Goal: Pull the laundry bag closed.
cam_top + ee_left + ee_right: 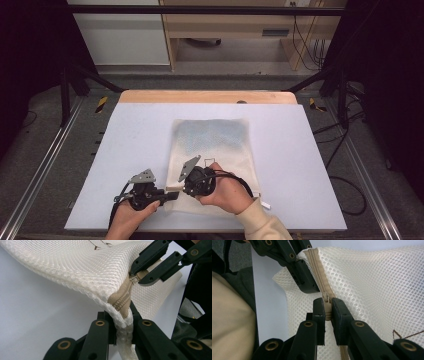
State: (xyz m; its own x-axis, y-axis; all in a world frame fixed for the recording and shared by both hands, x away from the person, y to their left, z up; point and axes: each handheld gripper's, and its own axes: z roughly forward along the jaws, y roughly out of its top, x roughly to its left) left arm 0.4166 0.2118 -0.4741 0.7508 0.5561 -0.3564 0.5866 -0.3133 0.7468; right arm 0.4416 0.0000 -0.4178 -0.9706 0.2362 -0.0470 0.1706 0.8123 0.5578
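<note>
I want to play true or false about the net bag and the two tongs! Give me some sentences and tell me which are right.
1. The left tongs pinch a corner of the mesh bag. True.
2. The right tongs are wide open and hold nothing. False: they are shut on the zipper pull.
3. The zipper tape is tan. True.
4. The bag hangs in the air above the table. False: most of it lies flat on the table.

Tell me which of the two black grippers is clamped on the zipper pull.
The right gripper: its jaws pinch the tan zipper pull, while the left gripper clamps the white mesh bag at its corner.
</note>
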